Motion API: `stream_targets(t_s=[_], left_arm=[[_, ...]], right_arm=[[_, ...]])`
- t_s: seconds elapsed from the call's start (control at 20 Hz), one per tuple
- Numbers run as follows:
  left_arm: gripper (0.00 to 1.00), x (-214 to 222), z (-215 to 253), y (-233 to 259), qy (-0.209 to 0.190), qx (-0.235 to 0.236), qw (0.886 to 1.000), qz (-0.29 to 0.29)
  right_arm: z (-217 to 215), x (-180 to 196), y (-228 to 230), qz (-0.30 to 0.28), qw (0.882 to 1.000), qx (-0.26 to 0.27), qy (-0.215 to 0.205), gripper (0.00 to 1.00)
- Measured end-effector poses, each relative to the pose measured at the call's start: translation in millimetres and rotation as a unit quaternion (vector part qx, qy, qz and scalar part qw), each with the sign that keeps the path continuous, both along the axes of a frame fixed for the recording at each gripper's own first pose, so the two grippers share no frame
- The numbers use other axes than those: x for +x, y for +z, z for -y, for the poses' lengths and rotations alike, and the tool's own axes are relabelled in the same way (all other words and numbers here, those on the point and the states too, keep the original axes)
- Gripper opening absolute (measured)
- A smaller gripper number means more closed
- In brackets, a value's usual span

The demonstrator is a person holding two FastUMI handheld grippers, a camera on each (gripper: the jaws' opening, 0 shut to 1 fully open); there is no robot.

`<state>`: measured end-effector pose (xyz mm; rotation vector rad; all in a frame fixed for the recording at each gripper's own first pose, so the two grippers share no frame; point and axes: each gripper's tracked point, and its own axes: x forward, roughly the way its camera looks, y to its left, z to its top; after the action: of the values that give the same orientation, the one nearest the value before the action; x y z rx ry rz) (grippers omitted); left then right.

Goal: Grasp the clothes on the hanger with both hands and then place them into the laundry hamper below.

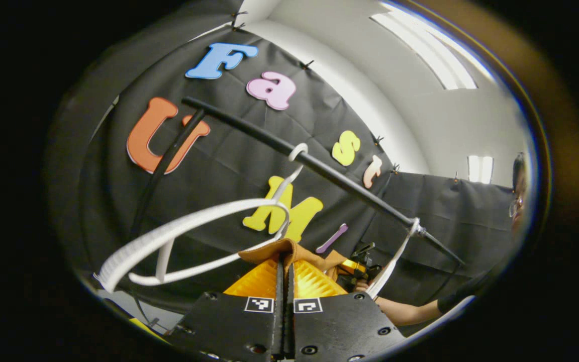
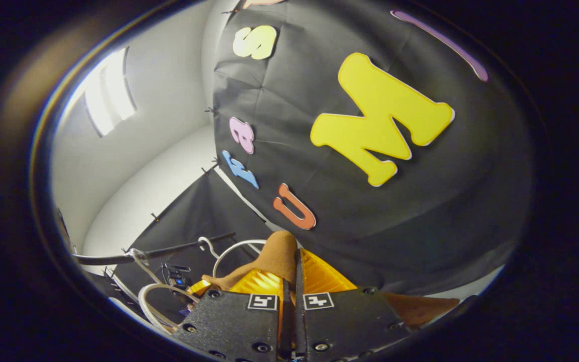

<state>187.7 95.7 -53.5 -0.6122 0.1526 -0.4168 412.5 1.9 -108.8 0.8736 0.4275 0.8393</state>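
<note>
In the left gripper view, a clothes rail (image 1: 319, 166) ran across in front of the booth wall, propped by a slanted bar (image 1: 169, 161) at its left end. A hanger (image 1: 194, 236) hung from the rail's middle by its hook, and a second hanger (image 1: 395, 259) hung nearer the rail's right end. The garment (image 1: 289, 254) lay pinched between the closed fingers of the left tool (image 1: 284, 274), below the first hanger. The right tool (image 1: 357, 266) stood just right of it, beside the second hanger. In the right gripper view, the right tool (image 2: 294, 274) clamped a fold of the garment, with the rail to its left.

A black rail (image 1: 289, 147) spans the booth — two white hangers (image 1: 194, 236) hook over it.
</note>
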Motion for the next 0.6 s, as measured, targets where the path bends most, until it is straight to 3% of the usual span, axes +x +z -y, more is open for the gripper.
stream_targets(t_s=[0.35,0.6], left_arm=[[0.01,-40,20,-43,-0.012,-0.026,0.999,-0.023],[0.0,-83,32,-54,-0.011,-0.046,0.998,-0.03]], right_arm=[[18,-64,-49,-0.046,0.999,0.002,-0.028,0.06],[24,-145,-75,-0.07,0.997,0.007,-0.042,0.06]])
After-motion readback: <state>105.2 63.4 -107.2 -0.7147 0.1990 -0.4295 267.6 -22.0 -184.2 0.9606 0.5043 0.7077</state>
